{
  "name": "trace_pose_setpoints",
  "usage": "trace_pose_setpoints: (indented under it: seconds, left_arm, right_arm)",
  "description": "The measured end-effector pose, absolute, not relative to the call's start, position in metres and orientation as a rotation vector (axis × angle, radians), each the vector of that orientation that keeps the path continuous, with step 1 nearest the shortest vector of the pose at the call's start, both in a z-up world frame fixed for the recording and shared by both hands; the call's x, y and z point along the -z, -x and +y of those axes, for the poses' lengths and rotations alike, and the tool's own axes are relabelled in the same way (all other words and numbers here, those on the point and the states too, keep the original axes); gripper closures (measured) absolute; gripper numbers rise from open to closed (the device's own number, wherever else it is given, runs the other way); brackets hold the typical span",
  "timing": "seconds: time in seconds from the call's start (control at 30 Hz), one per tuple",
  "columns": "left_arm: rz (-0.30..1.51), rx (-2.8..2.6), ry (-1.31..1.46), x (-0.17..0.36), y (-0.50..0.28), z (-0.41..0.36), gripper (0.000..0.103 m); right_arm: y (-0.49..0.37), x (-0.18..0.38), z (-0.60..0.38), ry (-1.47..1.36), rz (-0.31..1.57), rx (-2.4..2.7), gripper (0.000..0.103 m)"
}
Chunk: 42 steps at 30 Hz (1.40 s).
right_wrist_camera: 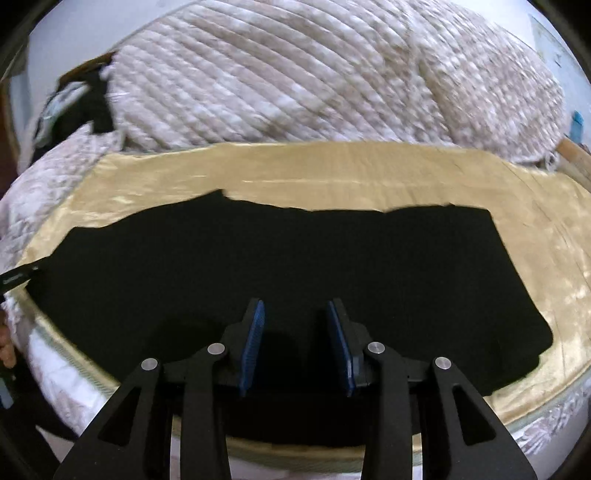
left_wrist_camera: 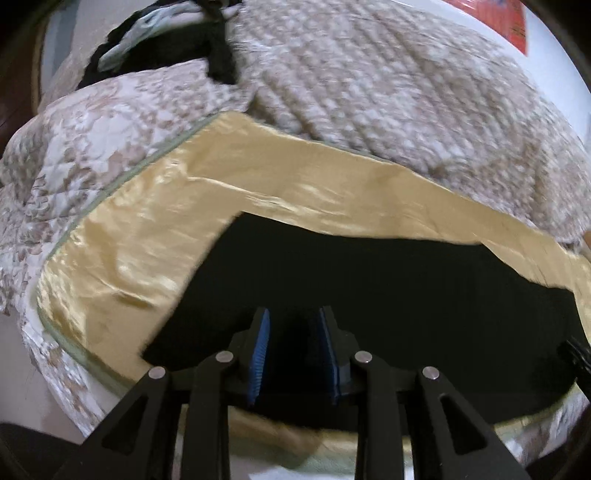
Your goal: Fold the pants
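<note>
Pants point(right_wrist_camera: 295, 266) lie flat, black, on gold satin sheet point(right_wrist_camera: 332, 173), quilt point(right_wrist_camera: 295, 74) bunched behind. Left gripper point(left_wrist_camera: 293, 321) and right gripper point(right_wrist_camera: 295, 314) both spread apart above the fabric, pinching nothing.

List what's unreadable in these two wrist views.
- Black pants: folds and seams lost, both views; fabric reads flat black.
- Pants' near edge: hidden behind right gripper and left gripper.
- Dark pile: left view, blurred, unidentifiable.
- Red sheet: cut by frame edge.
</note>
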State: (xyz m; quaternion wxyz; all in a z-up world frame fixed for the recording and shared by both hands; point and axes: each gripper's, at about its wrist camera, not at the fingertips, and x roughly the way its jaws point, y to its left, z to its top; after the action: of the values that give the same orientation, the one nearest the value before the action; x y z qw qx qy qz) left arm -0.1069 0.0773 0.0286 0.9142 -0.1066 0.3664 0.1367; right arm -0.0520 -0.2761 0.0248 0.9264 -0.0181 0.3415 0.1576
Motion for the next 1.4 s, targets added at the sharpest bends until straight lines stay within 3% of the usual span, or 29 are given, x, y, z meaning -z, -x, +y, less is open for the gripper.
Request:
trace_pose_setpoints:
  seconds: [0.37, 0.63, 1.2, 1.4]
  left_arm:
    - [0.791, -0.195, 0.114, -0.013, 0.118, 0.028, 0.068]
    - [0.773, -0.196, 0.104, -0.009, 0.120, 0.028, 0.065]
    - [0.731, -0.317, 0.244, -0.015, 0.143, 0.079, 0.063]
    - [0.711, -0.378, 0.372, -0.012, 0.161, 0.111, 0.058]
  right_arm:
    - [0.086, -0.006, -0.230, 0.138, 0.700, -0.407, 0.066]
    - [0.089, 0.003, -0.226, 0.154, 0.690, -0.428, 0.045]
    - [0.089, 0.004, -0.225, 0.146, 0.688, -0.434, 0.044]
    - [0.088, 0.003, -0.228, 0.115, 0.700, -0.434, 0.043]
